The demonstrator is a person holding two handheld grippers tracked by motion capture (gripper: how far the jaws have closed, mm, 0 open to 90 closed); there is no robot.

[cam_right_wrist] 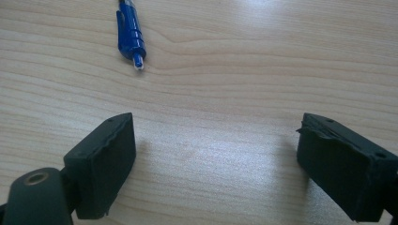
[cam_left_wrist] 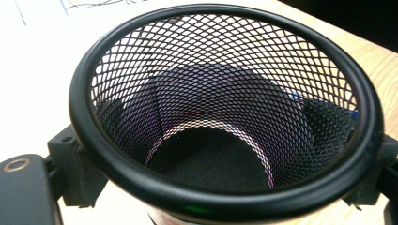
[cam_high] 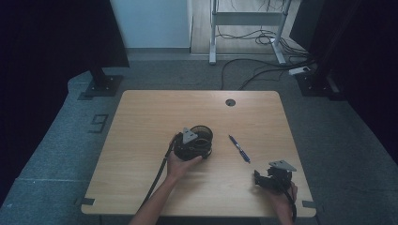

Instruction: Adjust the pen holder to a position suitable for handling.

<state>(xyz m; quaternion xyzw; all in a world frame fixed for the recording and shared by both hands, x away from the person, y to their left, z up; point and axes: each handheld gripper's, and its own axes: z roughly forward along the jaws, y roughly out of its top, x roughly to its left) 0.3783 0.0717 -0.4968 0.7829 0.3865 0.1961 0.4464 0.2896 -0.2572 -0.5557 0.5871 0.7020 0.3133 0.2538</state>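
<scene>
A black wire-mesh pen cup [cam_high: 202, 136] stands near the middle of the wooden table [cam_high: 141, 122], its mouth facing up. My left gripper [cam_high: 197, 146] is shut on the mesh cup [cam_left_wrist: 220, 70], with one jaw pressed against each side of its wall just under the rim; the cup holds nothing. A blue pen [cam_high: 239, 148] lies flat on the table to the right of the cup. My right gripper [cam_high: 260, 179] rests low near the front right corner, open, pointing toward the pen [cam_right_wrist: 130, 33]. The right gripper [cam_right_wrist: 216, 154] has bare wood between its jaws.
A round cable hole [cam_high: 230, 102] sits near the table's far edge. Beyond the table are black stand bases [cam_high: 101, 84], loose floor cables [cam_high: 263, 65] and a metal frame [cam_high: 213, 33]. Dark curtains hang at both sides.
</scene>
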